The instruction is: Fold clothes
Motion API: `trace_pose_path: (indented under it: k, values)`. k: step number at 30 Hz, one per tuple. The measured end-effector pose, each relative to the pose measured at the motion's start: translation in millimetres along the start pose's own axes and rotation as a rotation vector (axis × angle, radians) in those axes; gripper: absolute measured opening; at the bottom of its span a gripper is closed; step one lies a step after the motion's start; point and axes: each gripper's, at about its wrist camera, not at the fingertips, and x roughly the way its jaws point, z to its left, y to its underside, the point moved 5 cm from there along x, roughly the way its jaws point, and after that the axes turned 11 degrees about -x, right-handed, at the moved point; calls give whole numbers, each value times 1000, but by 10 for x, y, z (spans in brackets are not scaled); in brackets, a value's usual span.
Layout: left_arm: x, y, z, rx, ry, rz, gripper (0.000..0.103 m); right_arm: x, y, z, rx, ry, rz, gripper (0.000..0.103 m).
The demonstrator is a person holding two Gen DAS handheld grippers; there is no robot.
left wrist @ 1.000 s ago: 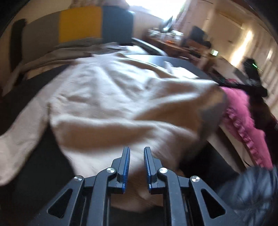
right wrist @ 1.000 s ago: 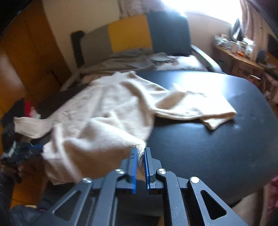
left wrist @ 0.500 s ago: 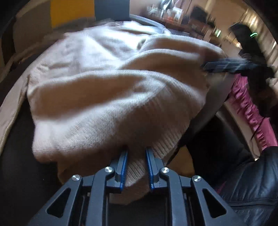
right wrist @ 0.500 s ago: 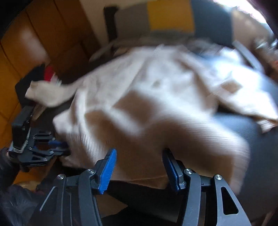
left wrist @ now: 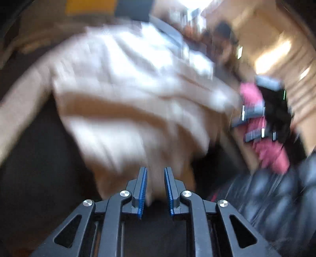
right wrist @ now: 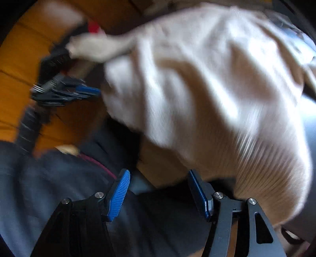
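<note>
A cream knit sweater [left wrist: 126, 83] lies spread over the dark table [left wrist: 33, 158], blurred by motion. My left gripper [left wrist: 155, 172] is shut on a fold of its near hem, with cloth pinched between the blue pads. In the right wrist view the sweater [right wrist: 207, 83] drapes over the table edge, one sleeve [right wrist: 92, 47] trailing to the left. My right gripper [right wrist: 159, 174] has its jaws wide and still opening, with nothing between them; the ribbed hem hangs just right of its right finger. The left gripper [right wrist: 79, 93] shows at the sweater's left edge.
A pink garment [left wrist: 266, 150] lies at the right, behind the right gripper [left wrist: 254, 118]. A person's black padded sleeve [left wrist: 276, 197] is at the lower right. Orange wood [right wrist: 15, 59] fills the left; dark clothing [right wrist: 39, 187] lies below. A yellow cushion [left wrist: 88, 8] is behind.
My right gripper let go of the sweater hem, spread its jaws wide and tipped down toward the table edge. The left gripper kept its hold while moving.
</note>
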Motion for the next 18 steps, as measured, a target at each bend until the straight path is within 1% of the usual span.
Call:
trace_pose_path:
  k: [1,2,3,4,6,8,9,10,12,13,16,18]
  values:
    - [-119,-234,26,-31,27,-78,19,-189,-162,-9,-8,5,-78,64]
    - [-207,-489,67,-56,19,-160,20,-355,-316,-41,-14,21,-148,65]
    - [-234,-683,108,-67,-6,-214,20,-515,-479,-102,-17,55,-215,66]
    - [-227,-853,153,-75,-25,-250,20,-657,-647,-200,-17,112,-276,69]
    - [-176,-1194,257,-93,-61,-308,20,-887,-1010,-462,-15,233,-386,70]
    - [9,-1512,401,-111,-94,-312,21,-905,-1284,-752,-6,305,-427,70]
    - [125,-1624,461,-109,-138,-314,20,-827,-1443,-955,8,336,-416,70]
    - [260,-1742,528,-109,-177,-313,20,-725,-1541,-1094,17,354,-383,69]
    - [504,-1929,677,-111,-193,-280,20,-476,-1729,-1437,32,401,-299,68]
    - [628,-2026,787,-122,-216,-260,20,-351,-1806,-1623,38,417,-262,65]
    - [861,-2148,1033,-123,-268,-222,20,-80,-1960,-2074,80,442,-201,63]
    - [1005,-2182,1206,-114,-303,-205,20,81,-2042,-2337,88,479,-157,63]
